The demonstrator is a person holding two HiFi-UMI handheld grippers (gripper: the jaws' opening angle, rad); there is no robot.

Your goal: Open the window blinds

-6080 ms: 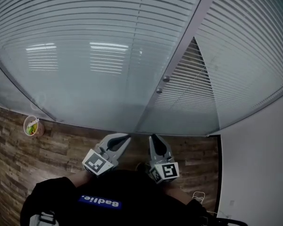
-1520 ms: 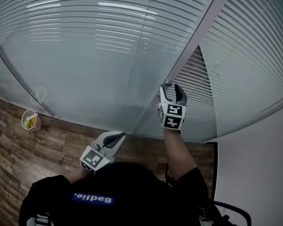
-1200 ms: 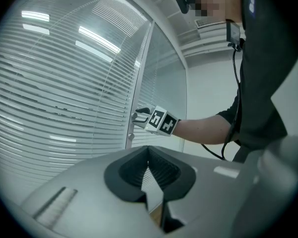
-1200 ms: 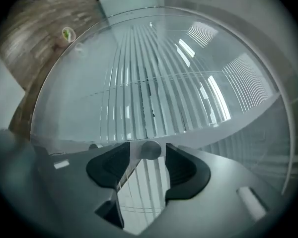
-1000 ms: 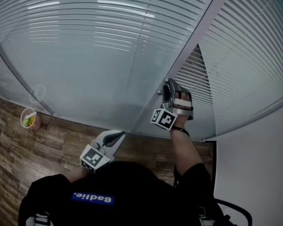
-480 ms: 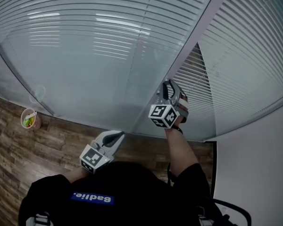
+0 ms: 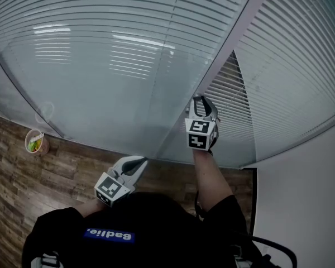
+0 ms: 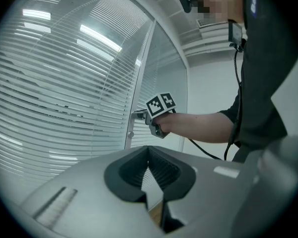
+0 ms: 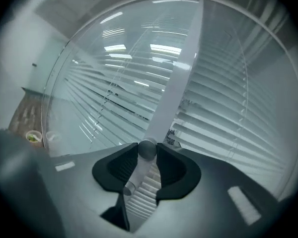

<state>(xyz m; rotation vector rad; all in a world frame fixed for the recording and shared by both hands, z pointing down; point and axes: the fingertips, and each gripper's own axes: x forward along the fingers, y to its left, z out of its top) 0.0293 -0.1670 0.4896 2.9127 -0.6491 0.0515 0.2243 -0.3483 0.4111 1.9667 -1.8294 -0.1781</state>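
One knob now sits clamped in the just-rolled right gripper, likely tilting the blinds; left gripper closed, empty.

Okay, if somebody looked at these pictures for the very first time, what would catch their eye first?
The white blinds behind glass fill nearly the whole head view, split by a pale frame post. At that post the right gripper is clamped on a small round knob. The left gripper hangs shut and empty, low by the person's body.
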